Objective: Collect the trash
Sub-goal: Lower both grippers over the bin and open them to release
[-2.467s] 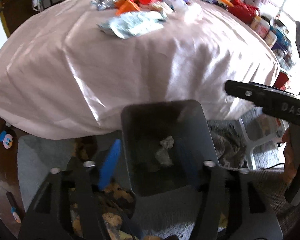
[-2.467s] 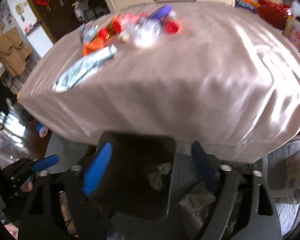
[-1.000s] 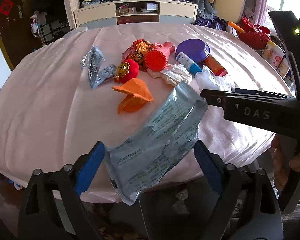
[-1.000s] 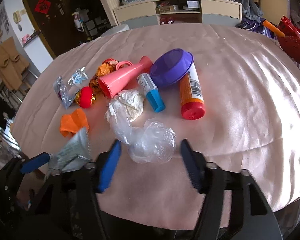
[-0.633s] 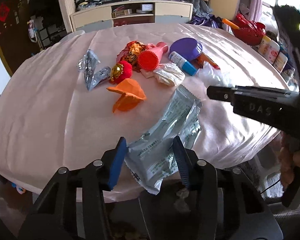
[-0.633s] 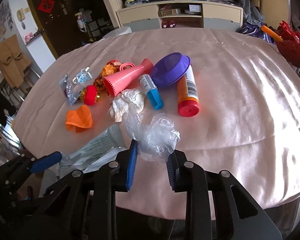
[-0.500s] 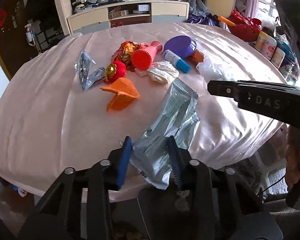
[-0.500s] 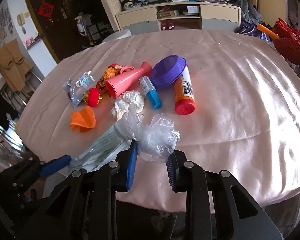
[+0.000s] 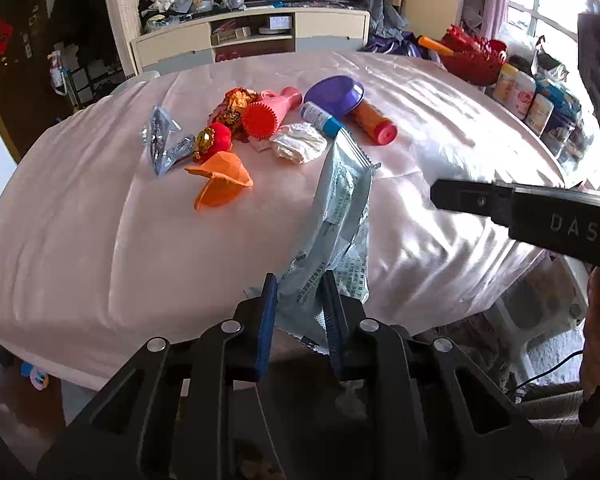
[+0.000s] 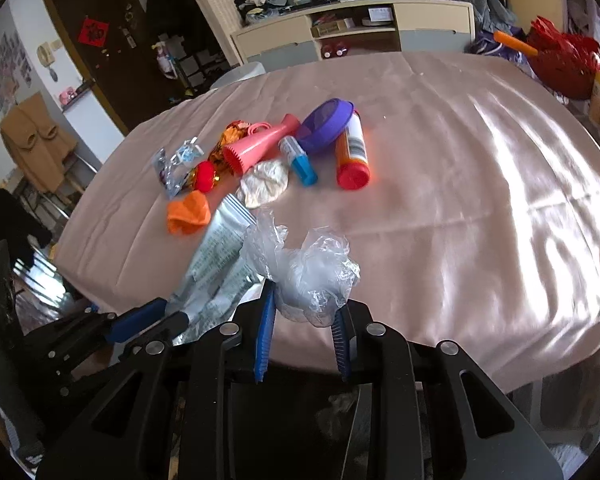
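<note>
My left gripper [image 9: 298, 300] is shut on a long silver-green foil wrapper [image 9: 336, 224] and holds it upright off the near edge of the pink-clothed table [image 9: 100, 232]. The wrapper [image 10: 216, 256] and the left gripper [image 10: 148, 322] also show in the right wrist view. My right gripper [image 10: 302, 320] is shut on a crumpled clear plastic bag [image 10: 304, 268], lifted at the table's near edge. A dark bin [image 9: 340, 408] with a scrap in it sits below the edge.
On the table lie an orange scrap [image 9: 220, 184], crumpled white paper [image 9: 298, 148], a silver wrapper [image 9: 162, 142], a red ornament [image 9: 216, 140], a pink cone [image 9: 268, 114], a purple lid [image 9: 334, 96], an orange tube [image 9: 374, 124] and a small blue-capped tube [image 9: 320, 118].
Both grippers came up from over the bin to the table edge, closed on the foil wrapper and the plastic bag, and lifted them.
</note>
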Tool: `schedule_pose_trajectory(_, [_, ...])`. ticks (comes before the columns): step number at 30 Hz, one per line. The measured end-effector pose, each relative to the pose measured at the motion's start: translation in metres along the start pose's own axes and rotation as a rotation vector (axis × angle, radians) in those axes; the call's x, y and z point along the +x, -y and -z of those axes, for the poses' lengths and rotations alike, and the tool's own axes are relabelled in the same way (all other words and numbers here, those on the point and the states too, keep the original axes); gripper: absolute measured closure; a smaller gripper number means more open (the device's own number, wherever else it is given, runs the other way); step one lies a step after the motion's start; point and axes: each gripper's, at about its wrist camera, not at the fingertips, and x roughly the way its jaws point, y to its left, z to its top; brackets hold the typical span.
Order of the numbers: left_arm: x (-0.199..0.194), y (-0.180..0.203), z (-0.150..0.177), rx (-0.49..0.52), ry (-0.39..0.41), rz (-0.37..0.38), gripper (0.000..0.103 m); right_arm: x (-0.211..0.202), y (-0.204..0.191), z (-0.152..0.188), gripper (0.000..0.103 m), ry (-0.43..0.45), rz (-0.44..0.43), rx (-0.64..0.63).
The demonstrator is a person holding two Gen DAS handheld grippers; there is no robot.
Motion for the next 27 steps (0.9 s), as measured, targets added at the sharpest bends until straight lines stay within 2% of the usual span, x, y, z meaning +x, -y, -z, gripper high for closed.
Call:
schedule_pose_trajectory(5, [-0.026, 0.006, 0.015, -0.018, 0.015, 0.014, 0.082, -0.010, 0.000, 0.016, 0.076, -0.014, -0.005, -0.011])
schedule_pose_trajectory(10, [-0.042, 0.007, 0.038, -0.041, -0.005, 0.010, 0.082, -0.022, -0.009, 0.037, 0.076, -0.012, -0.009, -0.045])
schedule_pose_trajectory(15, [-0.044, 0.005, 0.068, -0.062, -0.064, 0.020, 0.082, -0.028, -0.011, 0.066, 0.076, -0.035, -0.032, -0.018])
schedule_pose_trajectory(20, [-0.035, 0.005, 0.101, -0.087, -0.139, 0.032, 0.082, -0.019, -0.015, 0.092, 0.076, -0.094, -0.036, -0.009])
schedule_pose_trajectory(27, [-0.016, 0.008, 0.134, -0.094, -0.222, 0.025, 0.082, 0.014, -0.019, 0.132, 0.076, -0.214, 0.026, -0.025])
